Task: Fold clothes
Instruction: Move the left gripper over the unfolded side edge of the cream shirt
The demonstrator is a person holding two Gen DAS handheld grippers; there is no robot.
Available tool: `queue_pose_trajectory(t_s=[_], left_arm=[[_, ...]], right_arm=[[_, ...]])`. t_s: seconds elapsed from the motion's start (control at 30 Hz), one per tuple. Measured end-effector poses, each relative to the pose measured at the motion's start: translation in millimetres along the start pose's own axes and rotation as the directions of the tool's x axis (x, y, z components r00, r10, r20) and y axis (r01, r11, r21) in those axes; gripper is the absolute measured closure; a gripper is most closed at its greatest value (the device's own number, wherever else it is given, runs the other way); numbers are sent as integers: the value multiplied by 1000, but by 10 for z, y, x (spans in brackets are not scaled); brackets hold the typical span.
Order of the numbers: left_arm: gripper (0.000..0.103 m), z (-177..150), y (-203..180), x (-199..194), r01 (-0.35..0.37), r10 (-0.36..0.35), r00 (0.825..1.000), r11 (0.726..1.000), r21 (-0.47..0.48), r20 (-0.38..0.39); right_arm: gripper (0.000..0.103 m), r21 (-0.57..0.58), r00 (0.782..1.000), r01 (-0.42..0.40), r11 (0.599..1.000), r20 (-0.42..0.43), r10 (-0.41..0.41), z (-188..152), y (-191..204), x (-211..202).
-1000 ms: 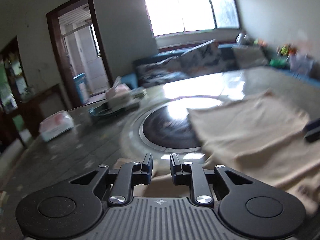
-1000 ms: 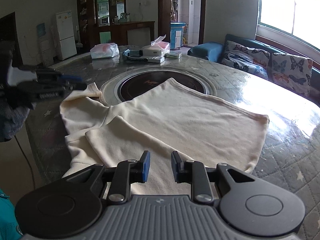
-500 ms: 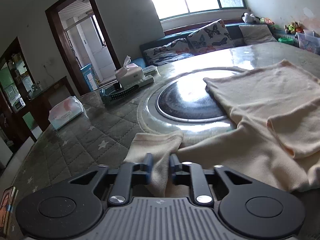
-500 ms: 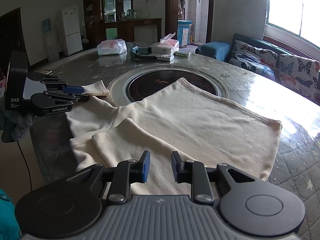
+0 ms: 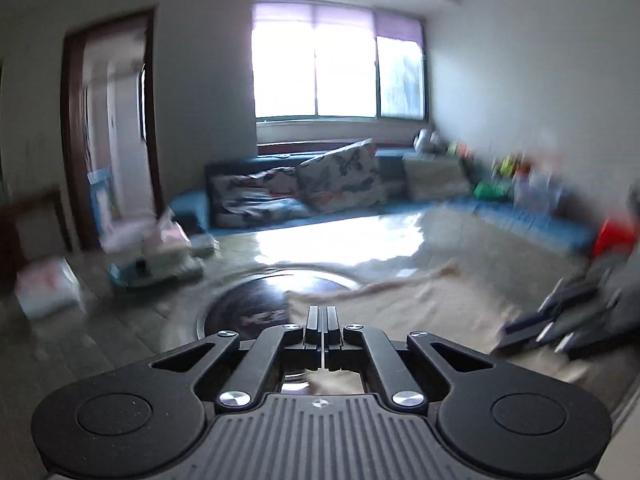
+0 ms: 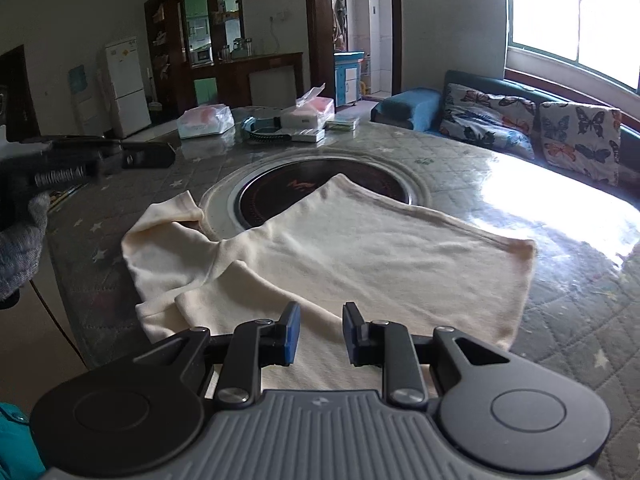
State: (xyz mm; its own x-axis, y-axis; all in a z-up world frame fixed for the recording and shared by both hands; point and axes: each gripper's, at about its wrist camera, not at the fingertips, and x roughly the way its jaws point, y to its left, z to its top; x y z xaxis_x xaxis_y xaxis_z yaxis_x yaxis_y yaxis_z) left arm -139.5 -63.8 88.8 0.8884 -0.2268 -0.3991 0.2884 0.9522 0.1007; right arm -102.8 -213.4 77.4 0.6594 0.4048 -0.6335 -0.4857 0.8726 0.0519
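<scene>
R gripper [image 6: 318, 334] jaws apart, nothing between, hovering over near edge of cream garment [image 6: 340, 256]. Garment lies flat on quilted table [image 6: 560, 312], far corner over round center inset [image 6: 320, 180]. L gripper [image 6: 148, 156] closed, empty, up off table, apart from sleeve [image 6: 168, 220]. Tissue boxes [image 6: 308, 114] far side.

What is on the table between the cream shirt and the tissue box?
In the right wrist view, the round dark hotplate set in the table lies between the shirt and the tissue box, then bare tabletop. The shirt's far corner overlaps it.
</scene>
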Motion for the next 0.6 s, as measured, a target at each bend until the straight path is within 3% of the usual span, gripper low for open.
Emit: queue_pose_trajectory(t_s=[0.1, 0.27, 0.4, 0.53, 0.6], left_arm=[[97, -148, -31, 153, -93, 97, 994, 993, 77, -55], [97, -347, 248, 377, -193, 200, 969, 979, 61, -143], [78, -439, 355, 400, -223, 232, 960, 972, 69, -160], [76, -508, 394, 389, -222, 234, 956, 971, 86, -178], [67, -535, 432, 350, -229, 238, 955, 971, 68, -177]], right_arm=[[80, -3, 1000, 4, 1000, -3, -4, -18, -18, -21], [80, -12, 1000, -6, 1000, -23, 6, -41, -1, 52], [80, -29, 999, -29, 999, -33, 28, -3, 67, 139], [80, -72, 997, -60, 996, -42, 57, 116, 176, 246], [80, -86, 996, -82, 993, -50, 78, 193, 230, 312]])
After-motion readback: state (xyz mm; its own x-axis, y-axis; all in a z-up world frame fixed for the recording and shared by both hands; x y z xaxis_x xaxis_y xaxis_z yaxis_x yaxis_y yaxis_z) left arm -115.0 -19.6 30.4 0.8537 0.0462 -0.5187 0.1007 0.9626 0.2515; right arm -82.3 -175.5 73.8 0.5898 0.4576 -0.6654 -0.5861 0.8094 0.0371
